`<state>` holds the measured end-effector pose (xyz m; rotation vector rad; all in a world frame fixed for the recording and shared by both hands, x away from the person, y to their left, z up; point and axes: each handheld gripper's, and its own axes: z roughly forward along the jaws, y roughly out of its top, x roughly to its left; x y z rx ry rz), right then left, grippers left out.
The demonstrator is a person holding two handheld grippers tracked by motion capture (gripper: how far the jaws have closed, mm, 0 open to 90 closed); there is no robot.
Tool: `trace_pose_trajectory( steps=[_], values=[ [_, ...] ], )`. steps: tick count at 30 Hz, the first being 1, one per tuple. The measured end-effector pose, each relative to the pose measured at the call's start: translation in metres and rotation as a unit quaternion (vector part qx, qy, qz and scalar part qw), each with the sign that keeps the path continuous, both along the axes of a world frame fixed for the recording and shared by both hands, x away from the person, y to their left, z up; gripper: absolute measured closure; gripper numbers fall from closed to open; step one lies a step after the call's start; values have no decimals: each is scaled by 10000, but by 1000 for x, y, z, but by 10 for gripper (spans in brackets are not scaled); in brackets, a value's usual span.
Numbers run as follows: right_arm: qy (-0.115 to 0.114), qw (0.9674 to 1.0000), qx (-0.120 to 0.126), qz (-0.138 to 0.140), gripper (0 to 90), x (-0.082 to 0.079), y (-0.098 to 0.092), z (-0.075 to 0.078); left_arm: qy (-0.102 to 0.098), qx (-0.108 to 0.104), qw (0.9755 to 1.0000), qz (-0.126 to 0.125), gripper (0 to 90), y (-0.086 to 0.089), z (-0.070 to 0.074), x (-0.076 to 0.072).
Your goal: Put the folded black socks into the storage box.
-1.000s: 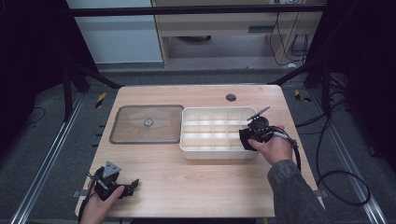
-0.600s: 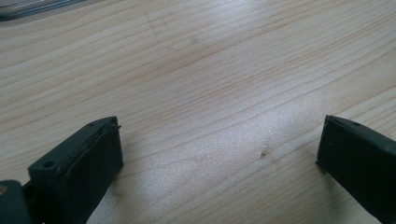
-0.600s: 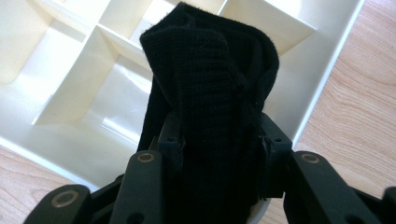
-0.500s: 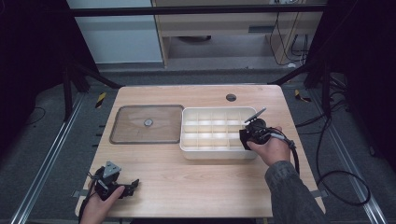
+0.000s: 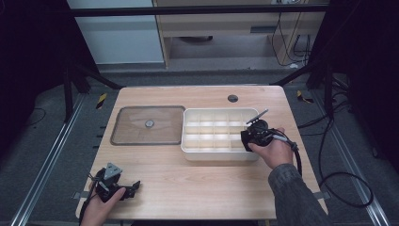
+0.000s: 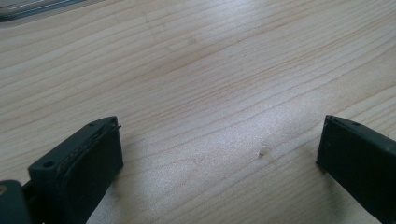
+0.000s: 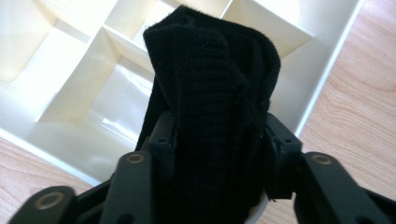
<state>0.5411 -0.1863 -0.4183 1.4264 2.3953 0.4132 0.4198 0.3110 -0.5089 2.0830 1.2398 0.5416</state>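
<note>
While over tray (image 7: 322, 70): sock (image 7: 210, 93) btwn R gripper (image 7: 217, 135) jaws.

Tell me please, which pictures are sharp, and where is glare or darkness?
High view: dark surroundings, the table evenly lit, slightly soft. Left gripper view: wood grain sharp, a bright sheen between the jaws. Right gripper view: the black cloth sharp, the white tray overexposed at top left.
</note>
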Motion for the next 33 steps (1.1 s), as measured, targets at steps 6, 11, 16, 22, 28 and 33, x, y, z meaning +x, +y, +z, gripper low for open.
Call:
trace_pose_trajectory(
  steps=[6, 11, 16, 22, 28, 33],
  values=[
    [-129, 9999, 87, 20, 466, -4, 0, 11, -7, -13, 10000, 1, 0, 0, 0, 0],
    [-212, 9995, 208, 57, 444, -8, -1, 23, -6, -15, 10000, -1, 0, 0, 0, 0],
    [-290, 9989, 354, 100, 437, -11, -2, 37, -7, 14, 10000, -26, 0, 0, 0, 0],
    [-398, 9981, 453, 159, 484, -14, -5, 54, -1, 21, 10000, -28, 0, 0, 0, 0],
    [-472, 9968, 633, 133, 626, -15, -10, 68, -3, 20, 10000, -28, 0, 0, 0, 0],
    [-500, 9964, 658, 188, 787, -15, -11, 71, -3, 19, 10000, -29, 0, 0, 0, -1]
  ],
)
